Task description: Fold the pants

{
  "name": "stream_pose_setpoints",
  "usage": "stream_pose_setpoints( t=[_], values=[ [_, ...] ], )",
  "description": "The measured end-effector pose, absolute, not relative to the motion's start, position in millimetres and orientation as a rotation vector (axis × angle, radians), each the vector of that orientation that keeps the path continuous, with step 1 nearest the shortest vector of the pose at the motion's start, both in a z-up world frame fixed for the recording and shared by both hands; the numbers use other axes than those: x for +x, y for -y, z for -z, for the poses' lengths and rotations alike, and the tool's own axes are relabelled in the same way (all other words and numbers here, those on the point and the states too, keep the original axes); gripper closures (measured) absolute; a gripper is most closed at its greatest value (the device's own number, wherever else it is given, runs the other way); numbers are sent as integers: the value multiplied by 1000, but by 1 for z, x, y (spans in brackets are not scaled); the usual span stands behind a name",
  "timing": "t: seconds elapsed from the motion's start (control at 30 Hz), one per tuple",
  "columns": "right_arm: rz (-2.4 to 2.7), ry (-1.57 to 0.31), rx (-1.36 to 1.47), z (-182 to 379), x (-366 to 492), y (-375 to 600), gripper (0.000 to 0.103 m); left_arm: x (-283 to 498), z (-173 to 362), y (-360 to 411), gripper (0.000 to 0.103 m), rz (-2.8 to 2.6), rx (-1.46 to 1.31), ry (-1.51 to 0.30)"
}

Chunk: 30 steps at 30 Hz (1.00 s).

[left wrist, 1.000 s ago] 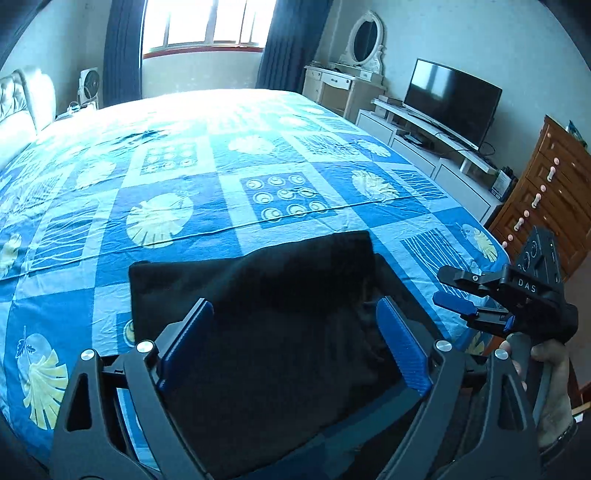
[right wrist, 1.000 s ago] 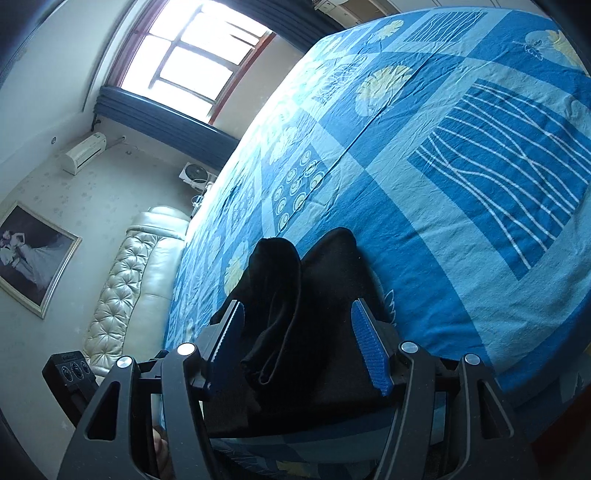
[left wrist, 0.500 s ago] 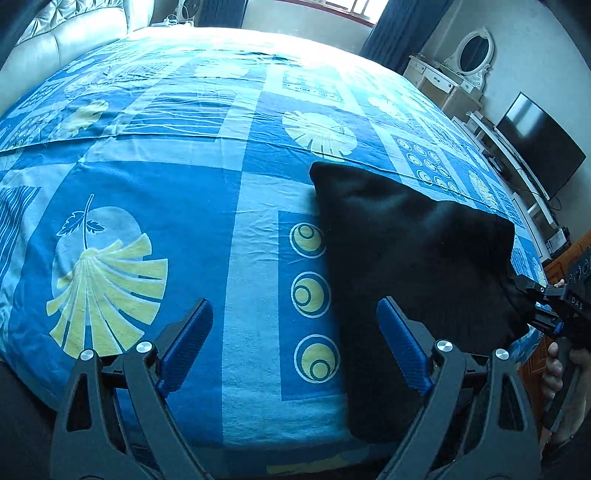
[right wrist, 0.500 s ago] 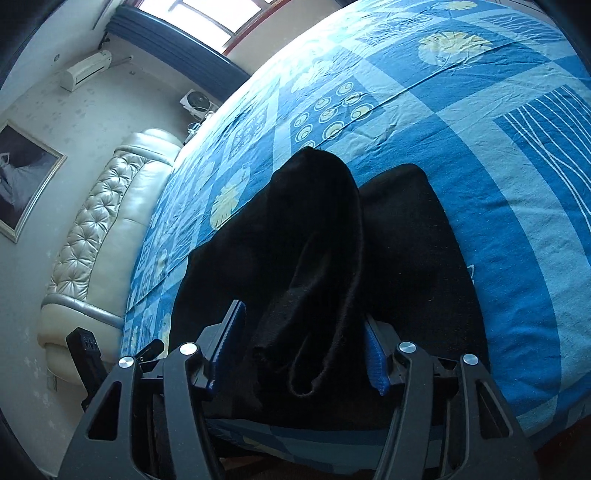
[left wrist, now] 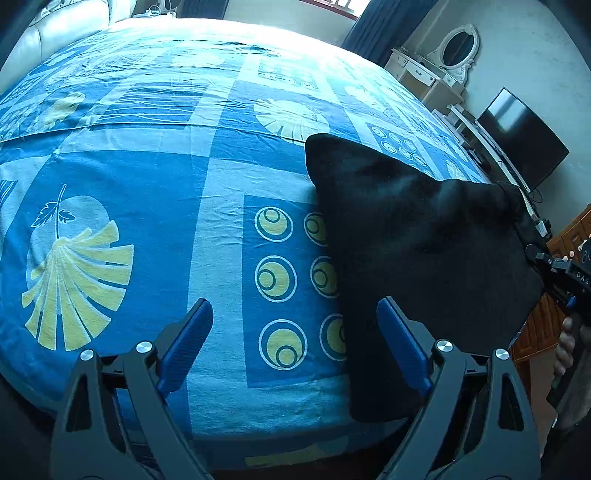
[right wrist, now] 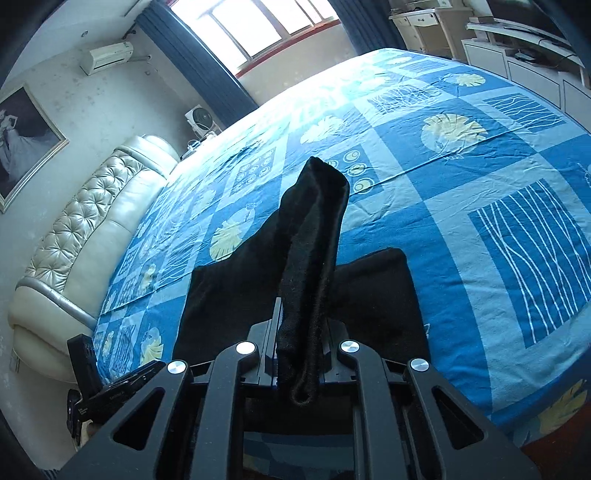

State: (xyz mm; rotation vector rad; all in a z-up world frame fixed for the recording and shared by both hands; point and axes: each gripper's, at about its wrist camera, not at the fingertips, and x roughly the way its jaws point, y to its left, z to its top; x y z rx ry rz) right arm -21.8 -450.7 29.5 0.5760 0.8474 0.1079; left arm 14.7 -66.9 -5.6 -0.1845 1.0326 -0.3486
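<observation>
Light source: daylight from window [right wrist: 258, 26], blown out to white.
Glare: far bed [left wrist: 221, 40] washed pale.
Tone: cool blue cast; pants [right wrist: 306, 266] featureless black.
Distortion: strong fisheye bowing, dark corner vignette.
Sharpness: crisp, no motion blur.

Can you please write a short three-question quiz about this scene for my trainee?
1. True or false: the left hand-held gripper holds the black pants.
2. What does the right hand-held gripper clamp? A) bedsheet B) a raised fold of the pants C) nothing
3. Fill in: the pants lie on a blue patterned ___.

Key: 1 false, its jaws are wide open over the sheet; 2 B, its jaws closing on the fold; 3 bedsheet.
</observation>
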Motion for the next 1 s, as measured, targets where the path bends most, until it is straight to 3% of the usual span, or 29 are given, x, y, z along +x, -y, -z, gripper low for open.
stream_pose_setpoints(
  t=[0.27,1.0],
  values=[
    [-92,-923,816,57,-31,490,89,16,17,81,13,365,-177,-1054],
    [-112,-906,853,60,-35,497,86,12,17,75,12,353,-181,-1052]
  ],
)
